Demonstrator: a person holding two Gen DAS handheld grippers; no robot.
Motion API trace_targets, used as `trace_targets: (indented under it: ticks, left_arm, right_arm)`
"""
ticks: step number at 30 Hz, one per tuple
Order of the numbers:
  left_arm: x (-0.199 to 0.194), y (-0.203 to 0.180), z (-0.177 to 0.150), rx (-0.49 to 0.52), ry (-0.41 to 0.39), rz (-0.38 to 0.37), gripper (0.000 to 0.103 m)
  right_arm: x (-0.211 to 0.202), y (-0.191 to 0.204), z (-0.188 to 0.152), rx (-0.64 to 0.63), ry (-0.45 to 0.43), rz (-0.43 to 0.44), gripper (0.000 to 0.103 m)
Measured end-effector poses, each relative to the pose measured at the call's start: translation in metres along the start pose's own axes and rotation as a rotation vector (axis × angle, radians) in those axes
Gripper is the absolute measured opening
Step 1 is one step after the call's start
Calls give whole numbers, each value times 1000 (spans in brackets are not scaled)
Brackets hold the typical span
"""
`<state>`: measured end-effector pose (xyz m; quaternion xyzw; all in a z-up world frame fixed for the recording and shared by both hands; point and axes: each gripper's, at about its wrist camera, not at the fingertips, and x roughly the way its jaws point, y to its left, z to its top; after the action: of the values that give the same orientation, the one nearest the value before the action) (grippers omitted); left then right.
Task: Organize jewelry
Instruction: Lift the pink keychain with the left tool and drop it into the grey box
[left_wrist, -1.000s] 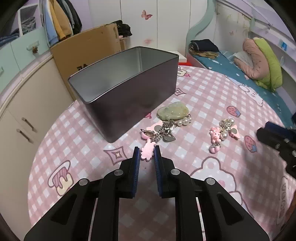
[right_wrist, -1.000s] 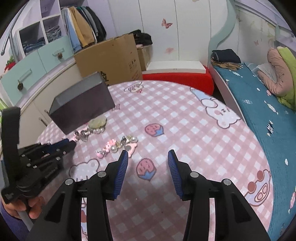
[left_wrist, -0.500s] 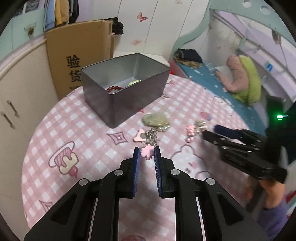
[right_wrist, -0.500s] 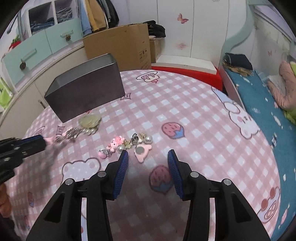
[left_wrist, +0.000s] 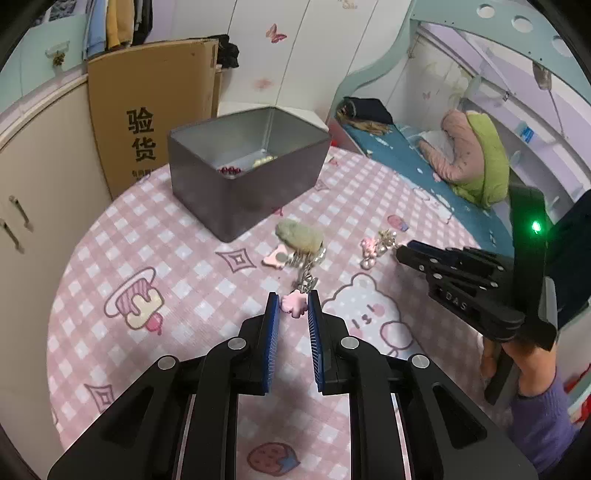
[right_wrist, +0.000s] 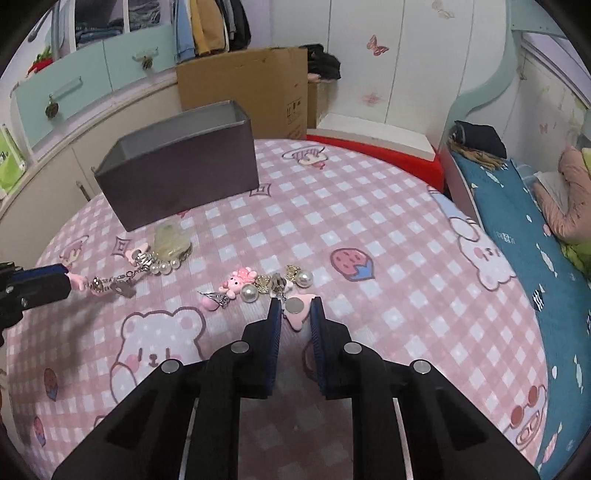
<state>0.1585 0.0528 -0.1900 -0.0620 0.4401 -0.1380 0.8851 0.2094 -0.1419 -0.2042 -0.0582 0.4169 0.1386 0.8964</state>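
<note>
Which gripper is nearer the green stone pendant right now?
Left. The left gripper grips a pink charm chained to the green stone pendant; the right gripper is closing on the other charm cluster.

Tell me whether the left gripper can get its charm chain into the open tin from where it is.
Probably yes. The left gripper is shut on the pink charm, and the tin stands open-topped beyond it, nothing between. The chain still trails on the tablecloth.
</note>
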Motion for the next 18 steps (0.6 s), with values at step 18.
trace_targets:
  ticks: [18]
  left_arm:
    - [-55,-12,40,30,-119,-136,16]
  right_arm:
    - [-72,-13,21,82,-121,109,16]
